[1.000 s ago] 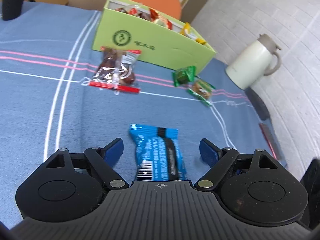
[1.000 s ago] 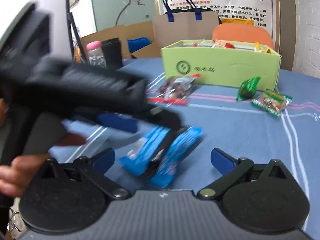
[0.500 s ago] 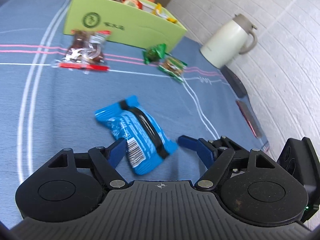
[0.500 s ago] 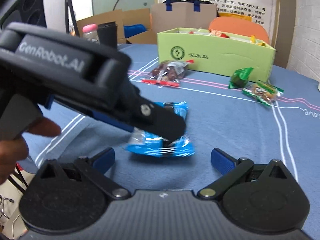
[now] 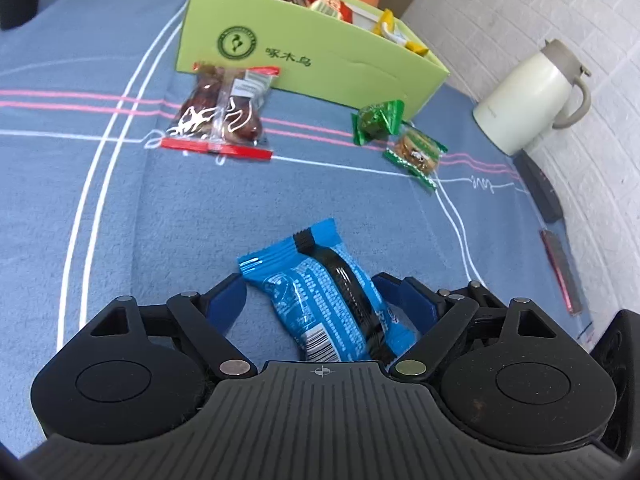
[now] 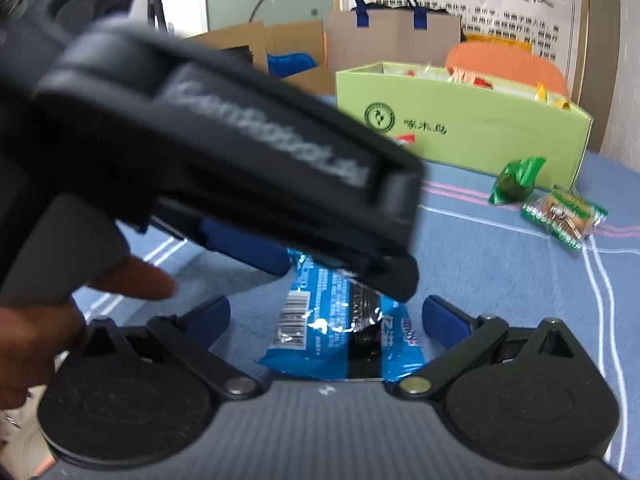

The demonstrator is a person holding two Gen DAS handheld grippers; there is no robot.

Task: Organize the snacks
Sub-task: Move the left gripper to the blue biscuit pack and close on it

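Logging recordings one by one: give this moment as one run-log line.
left gripper: jaws opening around blue foil snack packet | right gripper: open, same packet | light-green cardboard box: holds snacks | blue cloth: four loose snacks

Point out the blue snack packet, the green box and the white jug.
blue snack packet (image 5: 320,296), left wrist view, middle of the wrapper.
green box (image 5: 320,64), left wrist view, printed front wall.
white jug (image 5: 524,100), left wrist view, middle of the body.

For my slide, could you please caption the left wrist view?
Left gripper, jaws opening, straddles a blue snack packet on the blue tablecloth, with the green snack box beyond.
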